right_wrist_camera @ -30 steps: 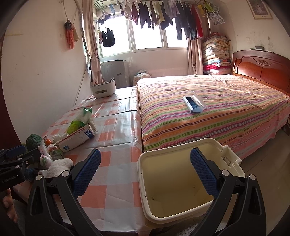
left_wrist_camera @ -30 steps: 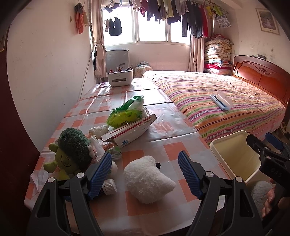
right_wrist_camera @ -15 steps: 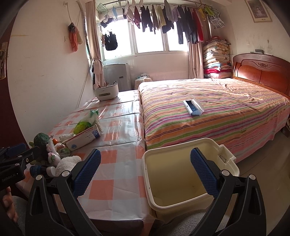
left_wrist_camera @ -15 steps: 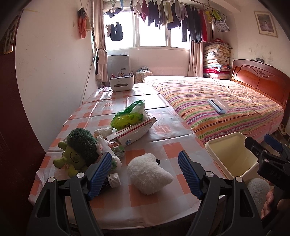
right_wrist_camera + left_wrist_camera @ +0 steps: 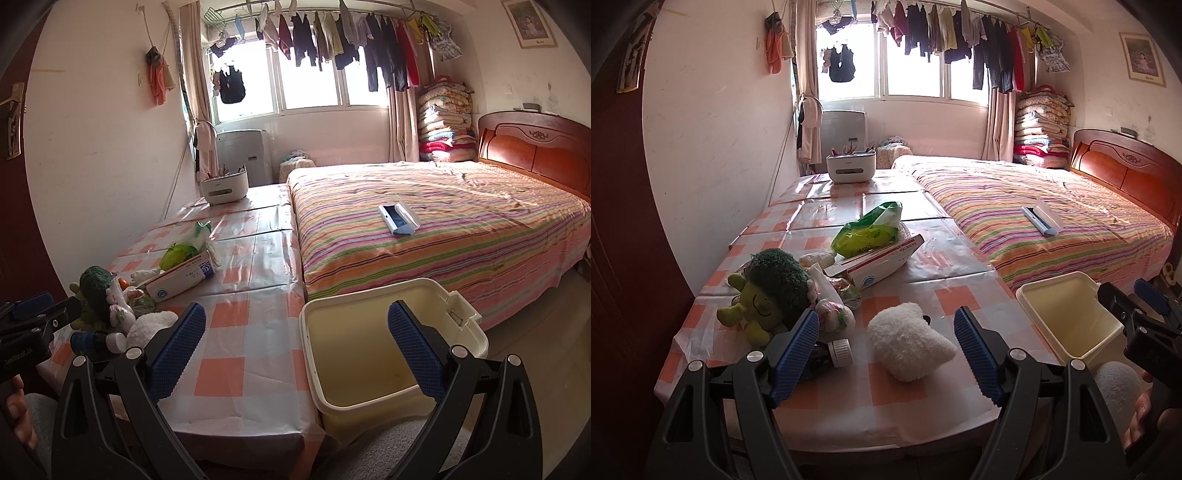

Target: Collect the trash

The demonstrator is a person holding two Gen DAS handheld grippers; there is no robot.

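On the table (image 5: 923,398), toys (image 5: 768,291) crowd boxes (image 5: 879,260).

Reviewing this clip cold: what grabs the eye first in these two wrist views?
A heap of clutter at the near end of the checked table: a green broccoli plush, a fluffy white toy, a green packet lying on a flat carton. Just off the table's right edge stands an empty cream bin. Beyond, a striped bed fills the room.
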